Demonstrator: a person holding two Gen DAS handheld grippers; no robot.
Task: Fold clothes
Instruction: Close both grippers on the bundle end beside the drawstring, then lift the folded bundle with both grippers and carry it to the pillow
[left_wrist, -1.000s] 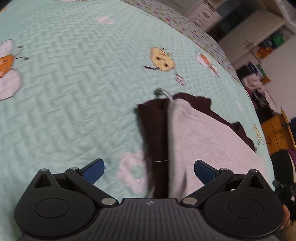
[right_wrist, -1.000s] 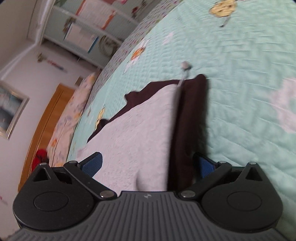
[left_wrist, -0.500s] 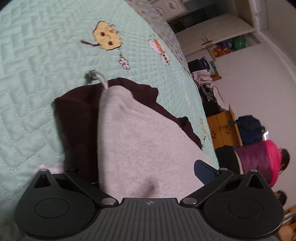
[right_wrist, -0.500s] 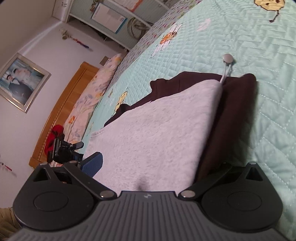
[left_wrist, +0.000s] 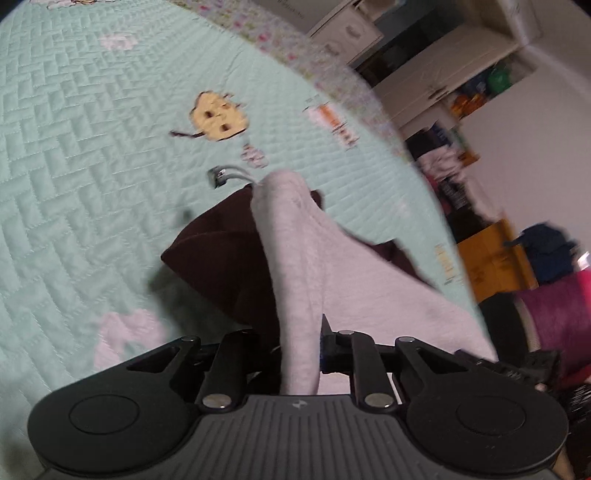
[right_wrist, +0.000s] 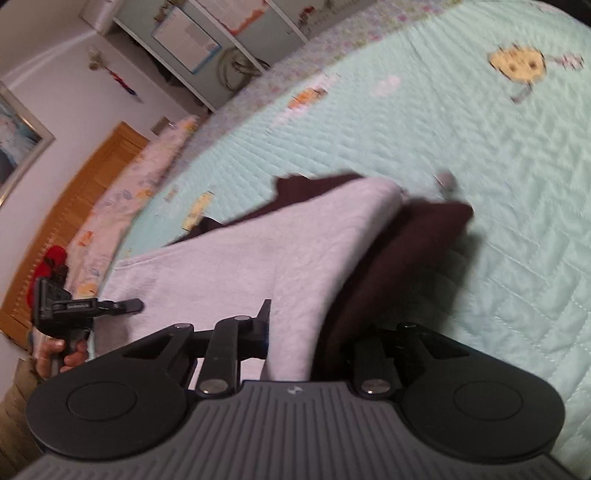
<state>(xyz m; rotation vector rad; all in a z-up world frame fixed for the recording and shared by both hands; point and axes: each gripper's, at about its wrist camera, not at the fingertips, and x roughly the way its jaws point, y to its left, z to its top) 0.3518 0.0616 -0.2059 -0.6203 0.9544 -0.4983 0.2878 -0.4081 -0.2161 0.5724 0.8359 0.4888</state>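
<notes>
While both tongs (left_wrist: 300, 347) (right_wrist: 291, 332) pinch garment (left_wrist: 295, 258), only right view shows hand (right_wrist: 61, 354).

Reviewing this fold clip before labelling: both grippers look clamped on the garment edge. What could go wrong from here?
1. The left gripper pinches only a narrow ridge of the garment; it might slip as the edge is raised.
2. The drawstring trails loose on the quilt and could end up caught inside the fold.
3. The right gripper seems to hold pale and dark layers together; if one lets go, the fold may skew.
</notes>
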